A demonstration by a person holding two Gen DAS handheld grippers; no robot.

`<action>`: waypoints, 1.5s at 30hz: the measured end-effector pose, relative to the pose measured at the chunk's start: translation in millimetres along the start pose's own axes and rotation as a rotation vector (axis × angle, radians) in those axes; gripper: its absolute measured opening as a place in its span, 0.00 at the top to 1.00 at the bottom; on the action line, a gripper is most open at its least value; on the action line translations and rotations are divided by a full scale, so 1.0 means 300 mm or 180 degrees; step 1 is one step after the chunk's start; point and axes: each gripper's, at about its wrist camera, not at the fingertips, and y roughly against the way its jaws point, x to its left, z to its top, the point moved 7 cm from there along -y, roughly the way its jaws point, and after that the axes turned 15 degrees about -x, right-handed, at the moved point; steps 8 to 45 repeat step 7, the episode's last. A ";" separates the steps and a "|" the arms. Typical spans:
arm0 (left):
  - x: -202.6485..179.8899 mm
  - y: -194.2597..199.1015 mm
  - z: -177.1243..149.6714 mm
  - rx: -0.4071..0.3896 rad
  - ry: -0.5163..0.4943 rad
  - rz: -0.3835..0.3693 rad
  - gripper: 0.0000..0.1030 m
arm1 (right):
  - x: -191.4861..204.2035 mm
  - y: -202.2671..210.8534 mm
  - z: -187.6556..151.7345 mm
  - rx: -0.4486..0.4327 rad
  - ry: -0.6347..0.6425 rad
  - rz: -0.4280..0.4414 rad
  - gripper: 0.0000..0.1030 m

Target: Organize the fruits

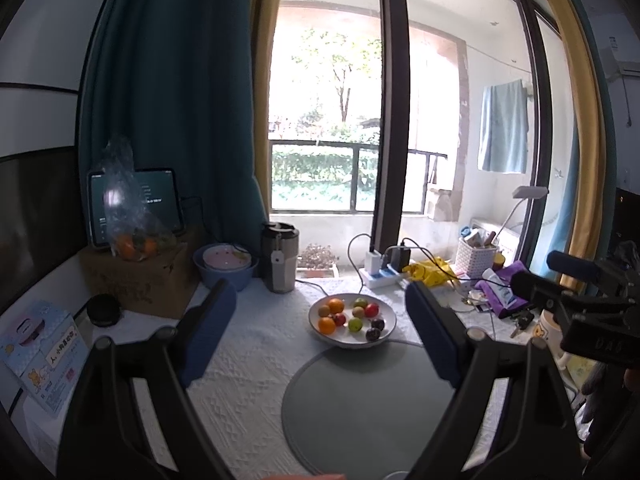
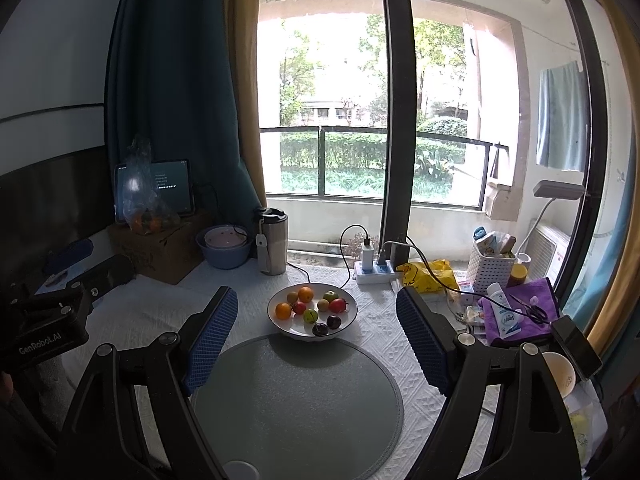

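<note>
Tabletop left tongs (image 2: 48, 320) housing reads "GenRobot.AI".

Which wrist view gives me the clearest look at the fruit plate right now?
The right wrist view: the fruit plate sits centered between the open gripper fingers, fruit sharp. The left wrist view shows the same plate, right of center and a little dimmer.

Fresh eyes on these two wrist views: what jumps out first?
The white bowl of fruit stands mid-table at the far edge of the round grey mat, holding oranges, red and green fruits and two dark plums. Both the left gripper and the right gripper are open and empty, aimed at it. Behind, a big bright window looks out on greenery.
</note>
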 end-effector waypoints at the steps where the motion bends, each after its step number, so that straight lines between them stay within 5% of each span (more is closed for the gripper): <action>1: 0.001 -0.001 0.001 -0.0003 0.0001 0.0006 0.15 | 0.000 0.000 0.001 0.0000 0.0000 0.0000 0.18; 45: 0.003 0.000 0.002 -0.0028 0.0003 -0.0004 0.15 | -0.002 -0.007 0.003 -0.0002 0.0000 0.0007 0.18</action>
